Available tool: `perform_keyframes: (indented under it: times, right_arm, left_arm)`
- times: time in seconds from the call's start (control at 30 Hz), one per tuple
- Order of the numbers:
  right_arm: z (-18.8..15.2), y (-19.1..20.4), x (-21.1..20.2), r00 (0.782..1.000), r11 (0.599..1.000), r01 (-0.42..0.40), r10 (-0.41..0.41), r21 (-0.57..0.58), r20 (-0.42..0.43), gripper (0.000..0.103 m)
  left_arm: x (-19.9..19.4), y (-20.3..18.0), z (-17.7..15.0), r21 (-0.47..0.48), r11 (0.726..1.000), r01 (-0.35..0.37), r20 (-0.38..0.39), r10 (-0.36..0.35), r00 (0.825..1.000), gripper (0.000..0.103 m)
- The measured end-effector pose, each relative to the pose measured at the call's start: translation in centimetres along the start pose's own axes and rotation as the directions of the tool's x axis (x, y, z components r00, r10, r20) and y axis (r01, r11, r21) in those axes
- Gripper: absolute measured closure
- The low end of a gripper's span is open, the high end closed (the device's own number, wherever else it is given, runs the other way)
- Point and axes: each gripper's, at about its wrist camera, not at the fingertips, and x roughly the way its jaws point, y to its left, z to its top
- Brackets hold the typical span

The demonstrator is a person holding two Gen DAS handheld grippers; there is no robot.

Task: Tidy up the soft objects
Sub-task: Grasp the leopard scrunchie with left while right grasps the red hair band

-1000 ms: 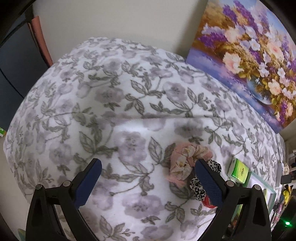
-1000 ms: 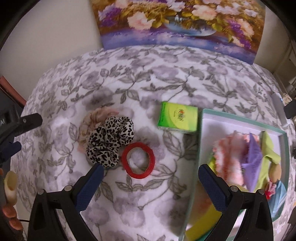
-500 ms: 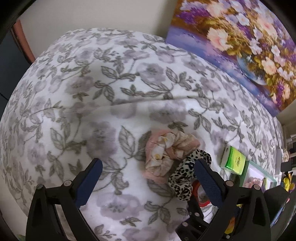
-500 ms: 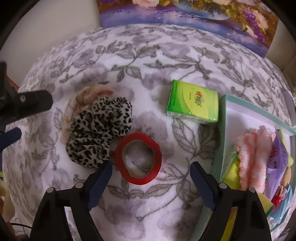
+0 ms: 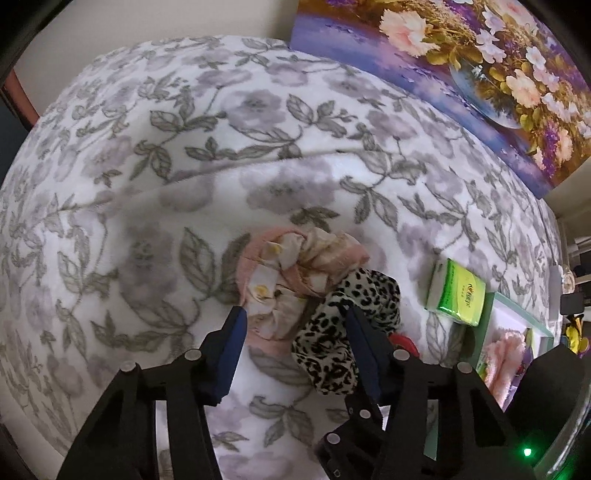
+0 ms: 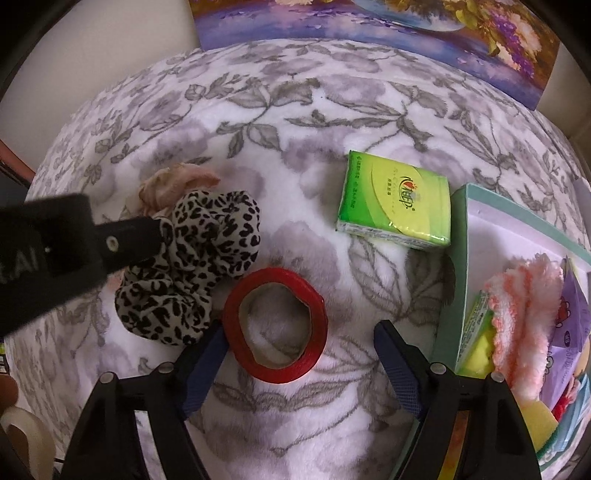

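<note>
Leopard-print and pink scrunchies [image 5: 295, 295] are straddled, ungripped, by the closing left gripper [image 5: 293, 321], while red tape [image 6: 275, 325] is straddled by the narrowing, open right gripper [image 6: 299, 332].

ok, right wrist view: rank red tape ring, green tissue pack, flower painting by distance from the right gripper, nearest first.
1. red tape ring, between the right gripper fingers, toward the left one.
2. green tissue pack, farther out, to the right.
3. flower painting, at the far edge against the wall.

The green tissue pack [image 6: 397, 206] carries a red logo and small print, too small to read. White letters "AI" show on the left gripper's [image 5: 293, 321] body.
</note>
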Motion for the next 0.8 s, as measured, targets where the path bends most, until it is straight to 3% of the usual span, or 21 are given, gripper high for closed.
perform_keyframes:
  times: [0.4, 0.53, 0.67, 0.8]
  right_arm:
    - [-0.4, -0.7, -0.7, 1.000, 1.000, -0.011, 0.011, 0.000, 0.004, 0.022]
    - [-0.3, -0.8, -1.0, 1.000, 1.000, -0.021, 0.021, 0.007, 0.007, 0.030]
    - [-0.2, -0.9, -1.7, 0.999, 0.999, -0.043, 0.042, 0.011, 0.019, 0.048]
    - [-0.2, -0.9, -2.0, 0.999, 0.999, -0.051, 0.051, 0.012, 0.014, 0.048]
  left_arm:
    - [0.5, -0.5, -0.2, -0.004, 0.995, 0.097, -0.034, -0.097, 0.995, 0.088]
    - [0.4, -0.4, -0.2, -0.002, 0.993, 0.122, -0.030, -0.122, 0.992, 0.093]
    - [0.3, -0.4, -0.1, -0.001, 0.990, 0.143, -0.025, -0.143, 0.989, 0.094]
    - [-0.2, -0.5, 0.0, 0.000, 0.987, 0.160, -0.015, -0.160, 0.987, 0.095]
